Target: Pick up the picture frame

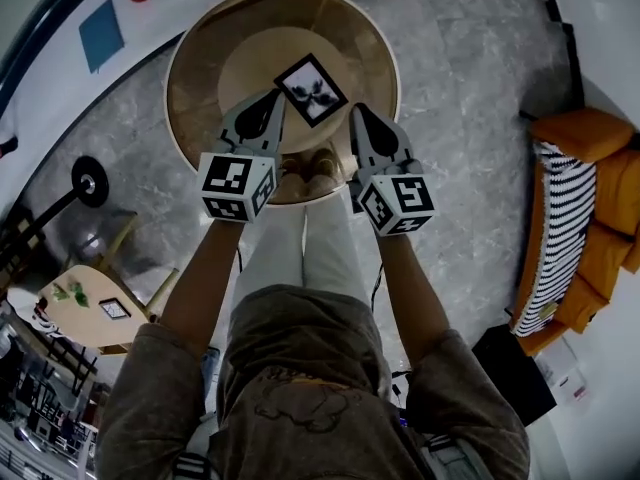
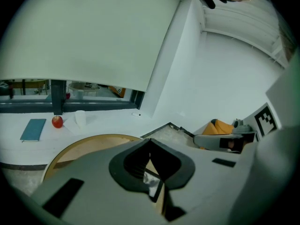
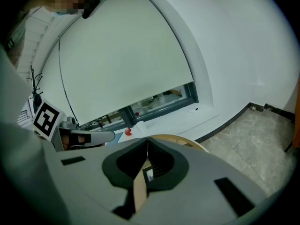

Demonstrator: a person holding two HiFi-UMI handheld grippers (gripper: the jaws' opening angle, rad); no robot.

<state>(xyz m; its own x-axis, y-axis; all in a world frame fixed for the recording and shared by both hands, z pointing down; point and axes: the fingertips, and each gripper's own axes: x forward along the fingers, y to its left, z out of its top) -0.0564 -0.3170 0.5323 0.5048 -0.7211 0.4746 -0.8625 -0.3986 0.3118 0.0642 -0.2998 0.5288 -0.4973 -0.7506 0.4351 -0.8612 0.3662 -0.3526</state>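
The picture frame (image 1: 311, 90) is black with a white mat and a dark flower print. It lies turned like a diamond on the round wooden table (image 1: 215, 38). In the head view my left gripper (image 1: 275, 100) hangs just left of the frame and my right gripper (image 1: 356, 111) just right of it. Both are shut with nothing between the jaws, and neither touches the frame. In the left gripper view the closed jaws (image 2: 150, 142) hide most of the frame (image 2: 153, 183). In the right gripper view only a sliver of the frame (image 3: 148, 175) shows below the closed tips (image 3: 147, 139).
An orange sofa (image 1: 600, 208) with a striped cushion stands at the right. A small wooden side table (image 1: 85, 313) and a lamp base (image 1: 90, 181) are at the left. A red apple (image 2: 57, 121) and a blue book (image 2: 33, 129) lie on the white windowsill.
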